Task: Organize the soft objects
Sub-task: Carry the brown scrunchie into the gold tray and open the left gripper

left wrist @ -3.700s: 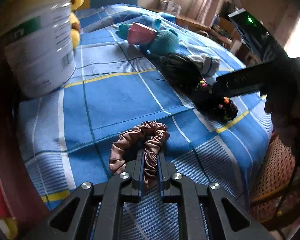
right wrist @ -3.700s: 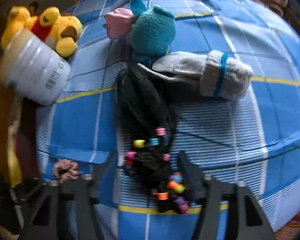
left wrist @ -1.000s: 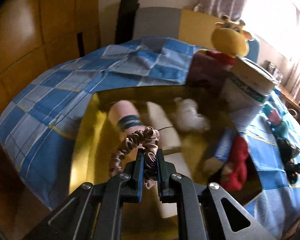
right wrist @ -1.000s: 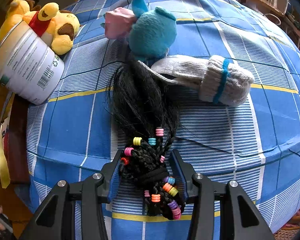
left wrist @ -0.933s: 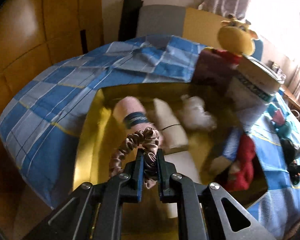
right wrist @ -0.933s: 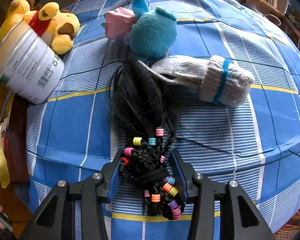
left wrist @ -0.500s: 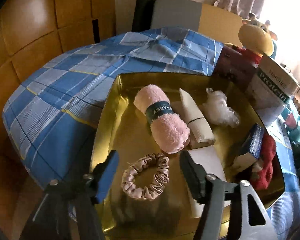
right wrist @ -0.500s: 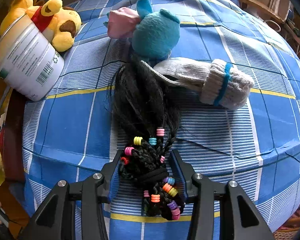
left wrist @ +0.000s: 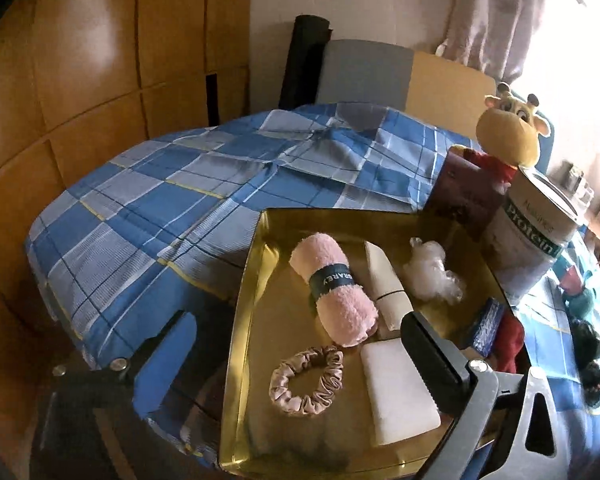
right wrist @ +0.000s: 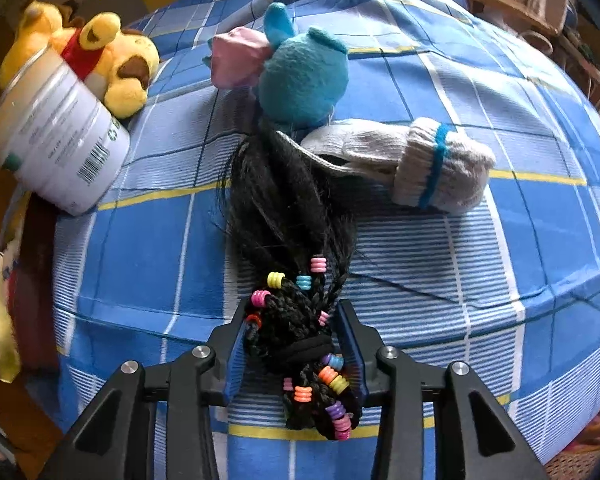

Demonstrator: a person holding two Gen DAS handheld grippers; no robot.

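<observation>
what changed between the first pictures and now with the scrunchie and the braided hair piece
The left claw carried the scrunchie from the blue checked cloth to the gold tray and let go; its jaws have just been opening. The right claw has been closing on the braided hair piece. Sock and plush toys stayed put.

Left wrist camera looks obliquely down, close over the tray point(left wrist: 244, 320); right wrist camera looks steeply down, close above the bedspread point(right wrist: 540, 240). Both views share the can point(left wrist: 532, 240).
</observation>
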